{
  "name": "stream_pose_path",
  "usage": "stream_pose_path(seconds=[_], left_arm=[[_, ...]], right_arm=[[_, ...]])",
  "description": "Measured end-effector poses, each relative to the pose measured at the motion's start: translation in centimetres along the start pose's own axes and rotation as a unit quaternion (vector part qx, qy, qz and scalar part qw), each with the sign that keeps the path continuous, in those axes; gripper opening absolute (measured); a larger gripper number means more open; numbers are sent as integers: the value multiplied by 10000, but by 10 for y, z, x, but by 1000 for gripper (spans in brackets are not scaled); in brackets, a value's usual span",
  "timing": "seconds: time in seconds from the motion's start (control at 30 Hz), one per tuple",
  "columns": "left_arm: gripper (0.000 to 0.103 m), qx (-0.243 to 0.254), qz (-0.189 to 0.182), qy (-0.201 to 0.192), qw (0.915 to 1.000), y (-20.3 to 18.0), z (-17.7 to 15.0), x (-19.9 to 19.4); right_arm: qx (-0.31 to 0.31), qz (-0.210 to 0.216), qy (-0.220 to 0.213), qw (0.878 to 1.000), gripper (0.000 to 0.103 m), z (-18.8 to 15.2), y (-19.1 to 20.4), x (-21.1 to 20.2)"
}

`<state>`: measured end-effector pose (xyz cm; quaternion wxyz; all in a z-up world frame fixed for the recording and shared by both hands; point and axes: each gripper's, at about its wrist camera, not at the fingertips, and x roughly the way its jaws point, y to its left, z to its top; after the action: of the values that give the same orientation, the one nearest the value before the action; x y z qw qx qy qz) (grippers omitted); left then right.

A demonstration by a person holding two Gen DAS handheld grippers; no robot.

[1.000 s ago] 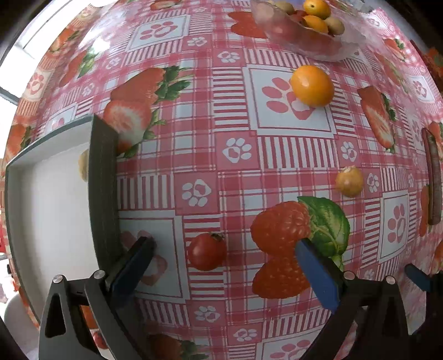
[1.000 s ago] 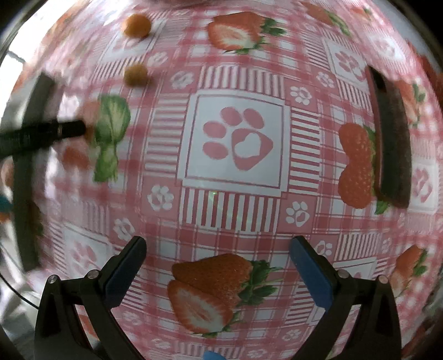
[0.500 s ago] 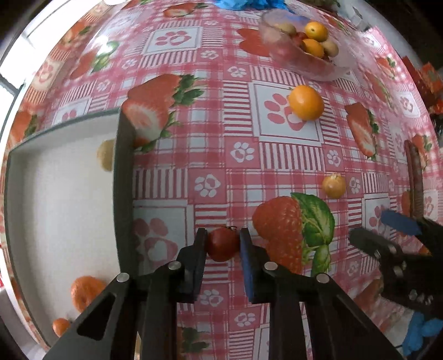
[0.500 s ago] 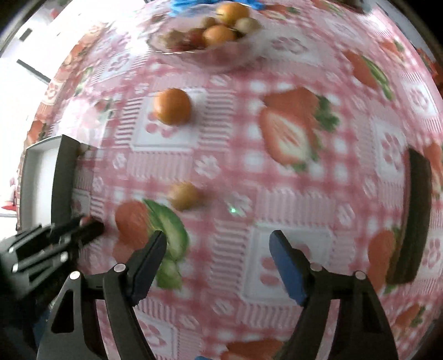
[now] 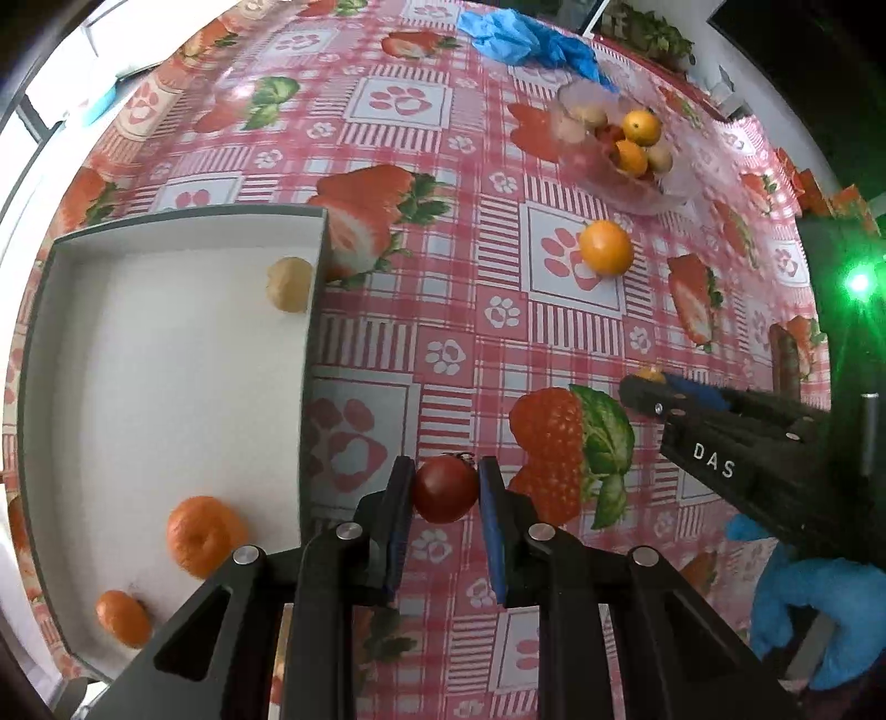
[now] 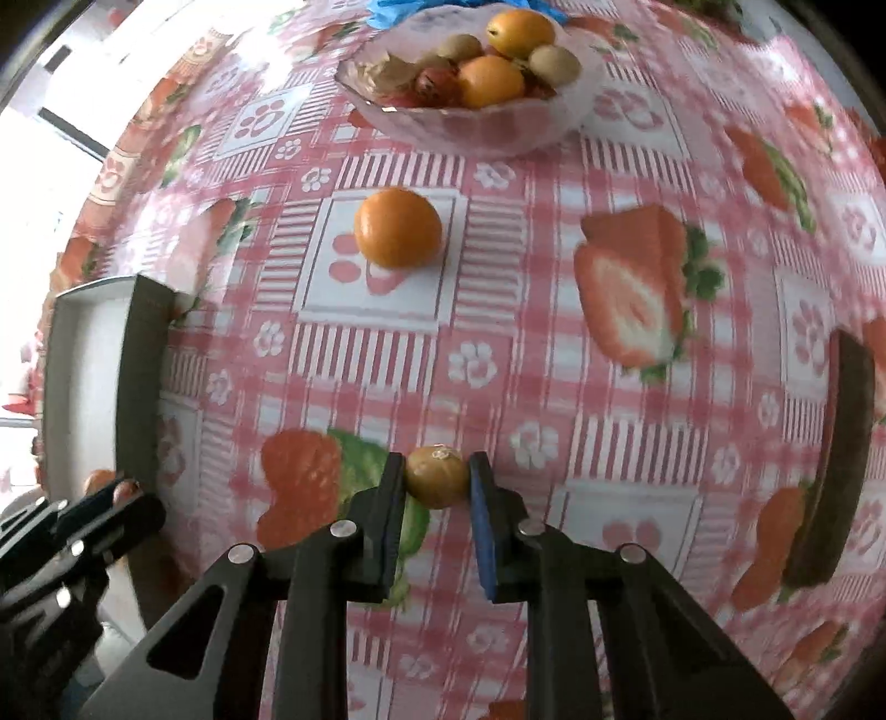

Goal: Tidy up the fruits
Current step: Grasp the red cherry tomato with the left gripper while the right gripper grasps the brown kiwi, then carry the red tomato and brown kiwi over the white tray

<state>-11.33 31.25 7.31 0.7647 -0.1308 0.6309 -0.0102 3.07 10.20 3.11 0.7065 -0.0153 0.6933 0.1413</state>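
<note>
My left gripper (image 5: 444,490) is shut on a small red tomato (image 5: 446,494), held above the strawberry-print cloth just right of the grey tray (image 5: 313,354). Inside the tray lie two mandarins (image 5: 204,534) and a pale round fruit (image 5: 289,283). My right gripper (image 6: 436,481) is shut on a small brown-yellow fruit (image 6: 436,476). In the left wrist view the right gripper (image 5: 645,390) comes in from the right, held by a blue-gloved hand (image 5: 808,615). A loose orange (image 6: 397,227) lies on a paw-print square below the glass bowl (image 6: 576,113) of mixed fruit.
A second dark-walled tray (image 6: 844,459) stands at the right edge of the right wrist view. The left gripper (image 6: 72,540) shows at the lower left there, over the grey tray's wall (image 6: 141,387). Crumpled blue plastic (image 5: 520,39) lies behind the bowl.
Both grippers have shut, the left on the tomato and the right on the small brown fruit. The left gripper has lifted the tomato; the right has swung left across the cloth to its fruit.
</note>
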Motion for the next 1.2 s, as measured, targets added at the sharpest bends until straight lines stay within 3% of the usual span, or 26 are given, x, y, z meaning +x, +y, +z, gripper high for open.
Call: stream_pose_path(seconds=[0.4, 0.53, 1.2], left_arm=[[25, -21, 143, -241, 9996, -14, -10, -32], [25, -25, 241, -259, 9994, -9, -17, -41], [25, -457, 645, -312, 9964, 74, -51, -70]], right_arm=[[-40, 216, 52, 9997, 24, -61, 17, -42], [-92, 270, 53, 9996, 24, -67, 34, -48], [-808, 505, 232, 9952, 24, -79, 135, -60]])
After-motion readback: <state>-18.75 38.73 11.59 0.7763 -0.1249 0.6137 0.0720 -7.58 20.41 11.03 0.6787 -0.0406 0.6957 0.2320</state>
